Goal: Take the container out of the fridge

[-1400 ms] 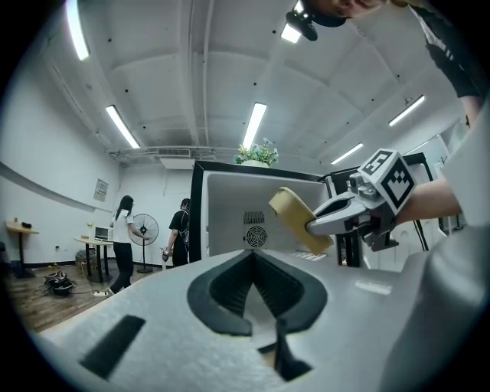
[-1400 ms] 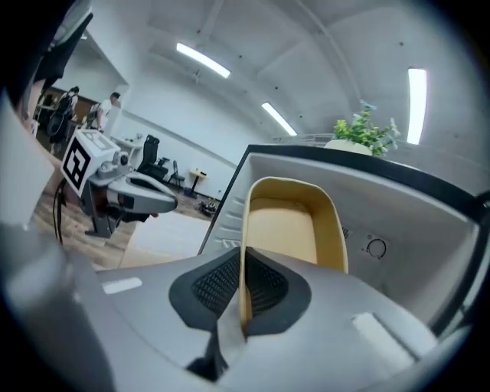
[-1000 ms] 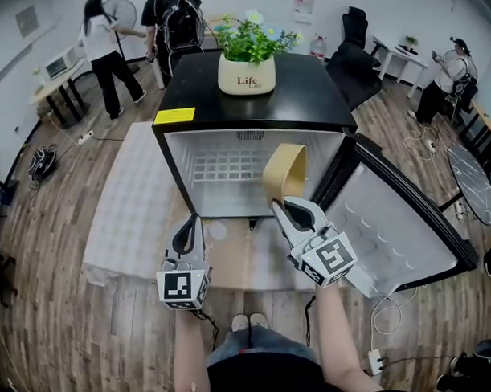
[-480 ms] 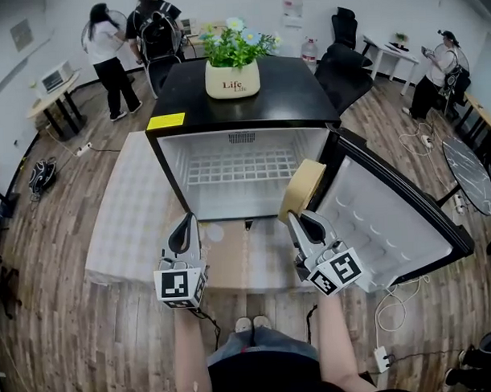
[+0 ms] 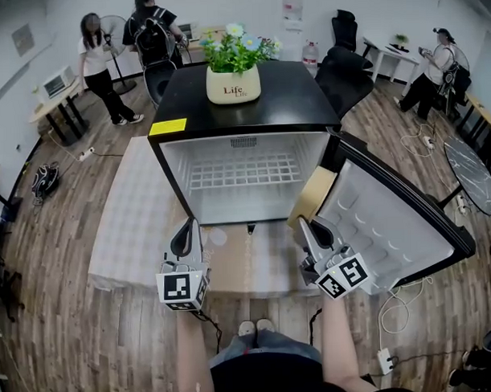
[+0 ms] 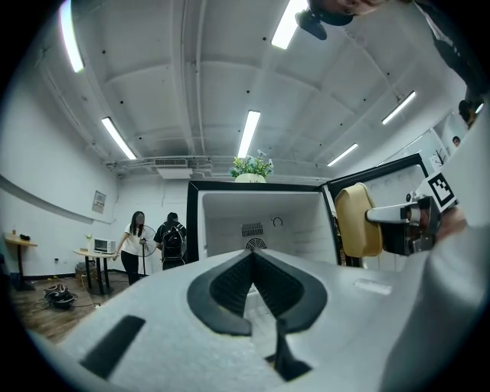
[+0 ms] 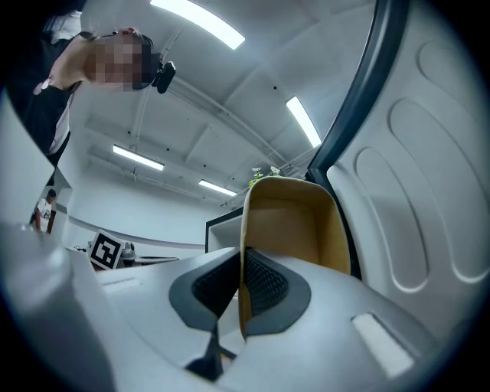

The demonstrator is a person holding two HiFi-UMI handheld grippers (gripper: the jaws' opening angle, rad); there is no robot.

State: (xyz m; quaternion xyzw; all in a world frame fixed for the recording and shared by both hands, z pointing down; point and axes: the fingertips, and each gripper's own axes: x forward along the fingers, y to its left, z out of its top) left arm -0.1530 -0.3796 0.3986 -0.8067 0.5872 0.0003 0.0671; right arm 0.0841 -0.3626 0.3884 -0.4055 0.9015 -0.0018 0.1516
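My right gripper [image 5: 305, 225] is clamped on the rim of the tan, rounded open container [image 5: 313, 194]. The container is outside the black mini fridge [image 5: 242, 103], at its front right corner, against the open door [image 5: 391, 226]. My left gripper [image 5: 187, 228] is closed, holding nothing.

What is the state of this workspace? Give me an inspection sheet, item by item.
Surface: wooden floor, with a pale mat under the fridge.
Job's things: fridge door open; tan container held outside the cavity, beside the door; wire shelf bare.
Clutter: potted plant on the fridge top.
Grippers: right gripper shut on the container's wall; left gripper shut, empty.
Cables: power strip with a white lead on the floor near the door.
Surroundings: people standing by desks at the back.
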